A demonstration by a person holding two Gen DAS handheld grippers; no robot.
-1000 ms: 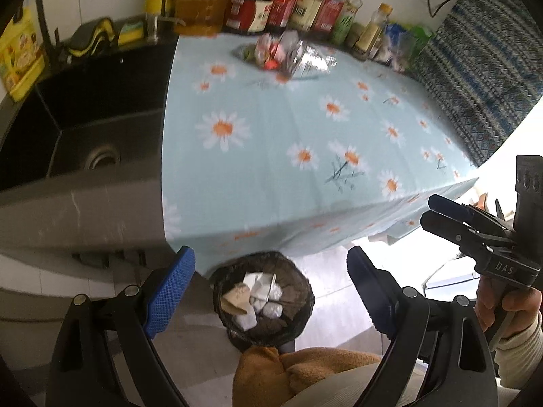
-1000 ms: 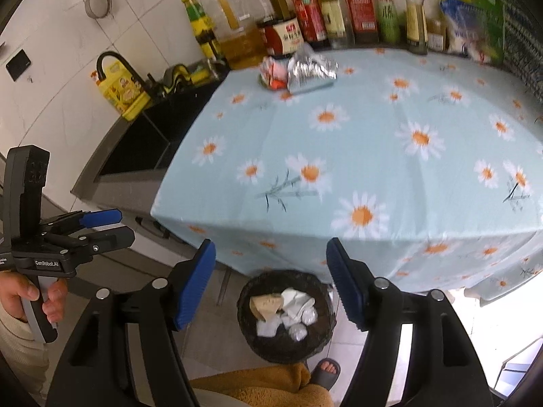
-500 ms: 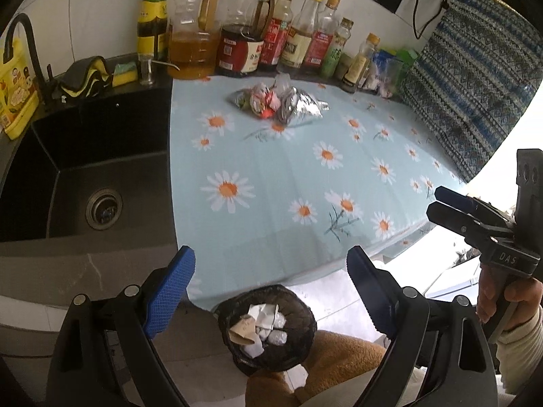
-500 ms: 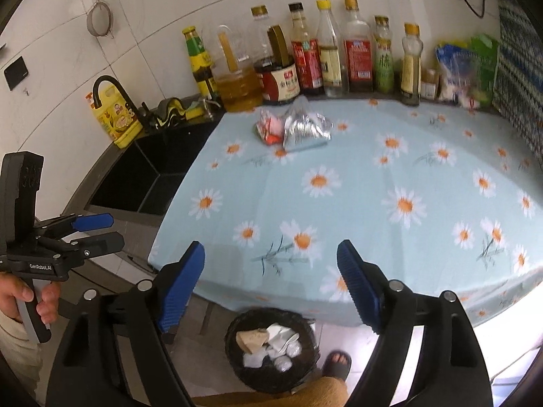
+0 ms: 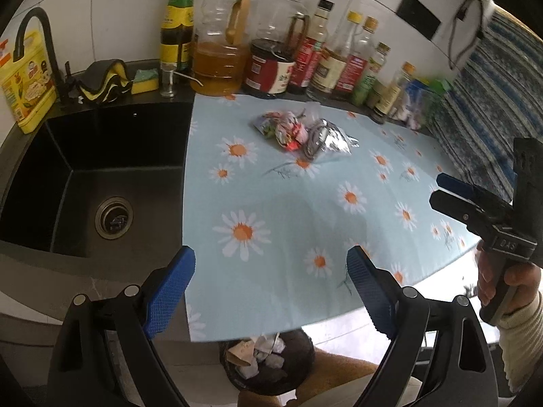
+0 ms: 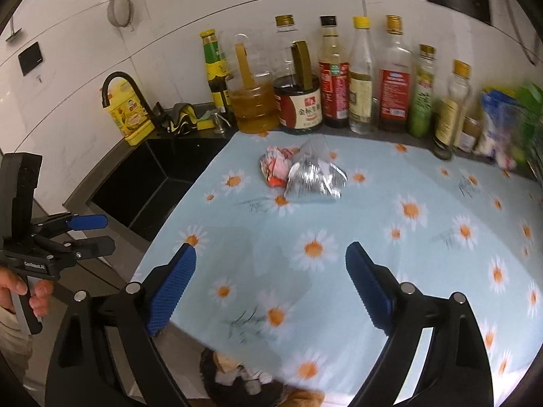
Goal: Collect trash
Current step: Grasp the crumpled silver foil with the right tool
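Observation:
A crumpled silver foil bag (image 5: pixel 327 137) (image 6: pixel 315 179) and a red-and-white wrapper (image 5: pixel 283 127) (image 6: pixel 276 166) lie together at the back of the daisy tablecloth (image 5: pixel 288 210) (image 6: pixel 339 244). A black trash bin (image 5: pixel 268 363) (image 6: pixel 237 383) with crumpled paper stands on the floor below the counter's front edge. My left gripper (image 5: pixel 269 288) is open and empty over the cloth's near edge. My right gripper (image 6: pixel 269 285) is open and empty, also well short of the trash. Each gripper shows in the other's view, the right (image 5: pixel 451 191) and the left (image 6: pixel 90 234).
A black sink (image 5: pixel 85 176) with a black tap (image 5: pixel 30 34) lies left of the cloth. Several sauce and oil bottles (image 6: pixel 339 78) line the back wall. A yellow detergent jug (image 5: pixel 25 81), sponge (image 5: pixel 146 79) and packets (image 6: pixel 502 129) stand at the back.
Both grippers have risen and moved forward from above the floor bin to over the counter's near edge. The trash on the cloth looks closer. Both stay open.

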